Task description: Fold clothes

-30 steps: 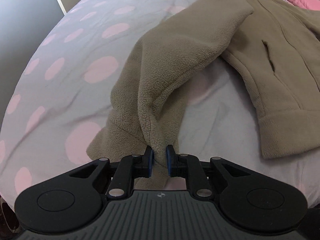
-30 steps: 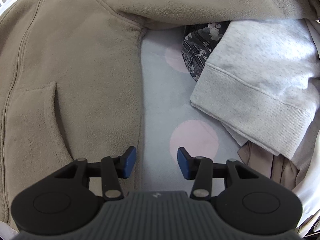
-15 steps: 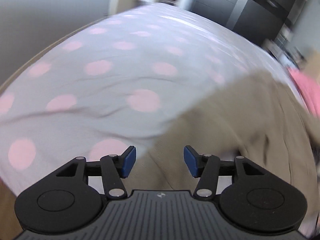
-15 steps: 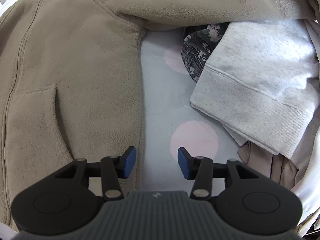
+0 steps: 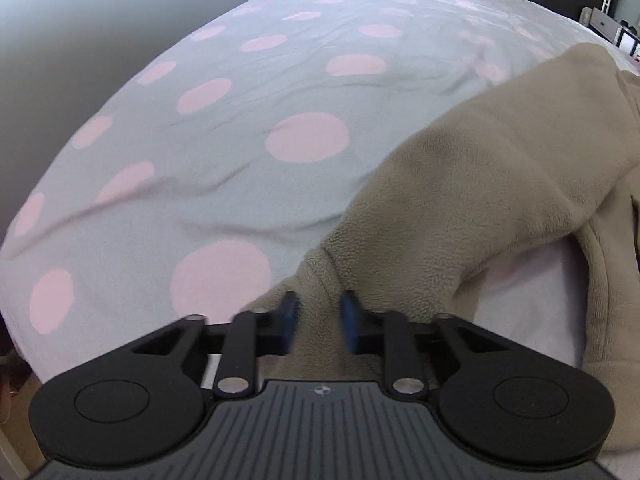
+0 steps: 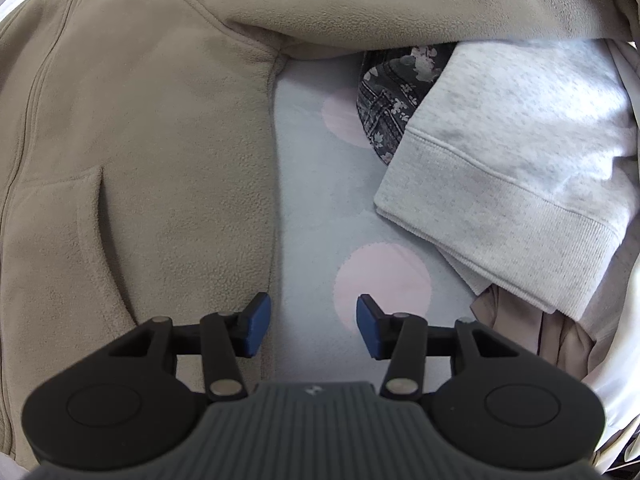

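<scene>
Fleece, tan and thick, bunches between my left fingers [image 5: 318, 322], which have just been closing and now pinch a fold of the tan fleece jacket's sleeve [image 5: 472, 184] at the lower centre of the left view. That sleeve runs up to the right across the grey bedspread [image 5: 208, 136] with its pink dots. My right fingers [image 6: 312, 330] stand spread with nothing between them, over a bare strip of bedspread at lower centre; the jacket's body [image 6: 132, 168] fills the left of the frame. A light grey sweatshirt [image 6: 516, 168] lies at the right, partly covering a dark floral garment [image 6: 392, 92].
</scene>
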The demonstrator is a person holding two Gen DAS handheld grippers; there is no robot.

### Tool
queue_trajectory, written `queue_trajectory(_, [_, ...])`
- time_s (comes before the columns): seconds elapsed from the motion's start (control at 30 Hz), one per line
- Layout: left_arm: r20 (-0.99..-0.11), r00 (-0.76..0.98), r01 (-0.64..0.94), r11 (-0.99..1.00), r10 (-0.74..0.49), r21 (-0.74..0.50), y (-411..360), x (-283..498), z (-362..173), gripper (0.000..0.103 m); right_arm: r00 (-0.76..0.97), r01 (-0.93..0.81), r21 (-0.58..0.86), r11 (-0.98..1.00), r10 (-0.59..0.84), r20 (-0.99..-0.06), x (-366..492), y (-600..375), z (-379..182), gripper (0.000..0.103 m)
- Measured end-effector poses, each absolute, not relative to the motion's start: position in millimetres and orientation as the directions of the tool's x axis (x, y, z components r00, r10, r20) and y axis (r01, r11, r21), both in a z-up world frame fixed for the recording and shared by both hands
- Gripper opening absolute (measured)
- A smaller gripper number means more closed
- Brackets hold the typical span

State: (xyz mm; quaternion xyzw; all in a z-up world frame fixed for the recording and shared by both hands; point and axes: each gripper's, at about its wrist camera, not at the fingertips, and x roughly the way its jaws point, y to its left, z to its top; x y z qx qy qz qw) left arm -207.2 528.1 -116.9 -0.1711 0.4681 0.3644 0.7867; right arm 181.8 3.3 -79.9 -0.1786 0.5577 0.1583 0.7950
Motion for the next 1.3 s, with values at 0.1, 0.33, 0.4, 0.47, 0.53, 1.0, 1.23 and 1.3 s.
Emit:
queue_trajectory(0.1, [-0.824, 0.294, -0.763, 0.638, 0.484, 0.102, 542.9, -205.9, -87.7, 0.01, 0.331, -0.449, -0.102, 0.888, 0.058, -0.942, 181.2, -0.4, -78.2, 0.051])
queue_trajectory(0.33, [-0.641, 0.33, -0.845, 0.52, 0.692, 0.126, 603.6, -179.5, 21.3, 0.01, 0.327, -0.417, -0.086, 0.905, 0.06, -0.943, 188.7, -8.8, -76.5, 0.051])
queue_trajectory(0.4, [-0.591, 0.297, -0.865, 0.473, 0.75, 0.165, 619.2, -163.2, 38.2, 0.01, 0.332, -0.418, -0.079, 0.905, 0.071, -0.94, 190.4, -8.4, -74.3, 0.051])
queue_trajectory(0.47, [-0.543, 0.254, -0.886, 0.418, 0.801, 0.202, 635.2, -146.3, 49.1, 0.01, 0.344, -0.426, -0.083, 0.901, 0.076, -0.936, 192.7, -8.3, -73.6, 0.051])
queue_trajectory(0.53, [-0.5, 0.197, -0.901, 0.357, 0.844, 0.248, 650.1, -126.3, 49.0, 0.01, 0.348, -0.429, -0.085, 0.9, 0.078, -0.934, 196.3, -8.1, -74.0, 0.051])
queue_trajectory(1.0, [-0.596, 0.059, -0.827, 0.374, 0.8, 0.42, 674.5, -55.0, -35.5, 0.027, 0.335, -0.439, -0.043, 0.898, 0.119, -0.935, 214.1, -2.4, -76.0, 0.051])
queue_trajectory(1.23, [-0.679, 0.278, -0.764, 0.585, 0.68, 0.274, 606.6, -78.8, -30.0, 0.042, 0.333, -0.491, -0.005, 0.871, 0.183, -0.925, 198.0, 3.5, -68.0, 0.051])
queue_trajectory(1.3, [-0.709, 0.36, -0.723, 0.661, 0.606, 0.198, 580.3, -86.6, -29.1, 0.043, 0.343, -0.498, 0.007, 0.867, 0.204, -0.917, 191.3, 3.4, -64.7, 0.054])
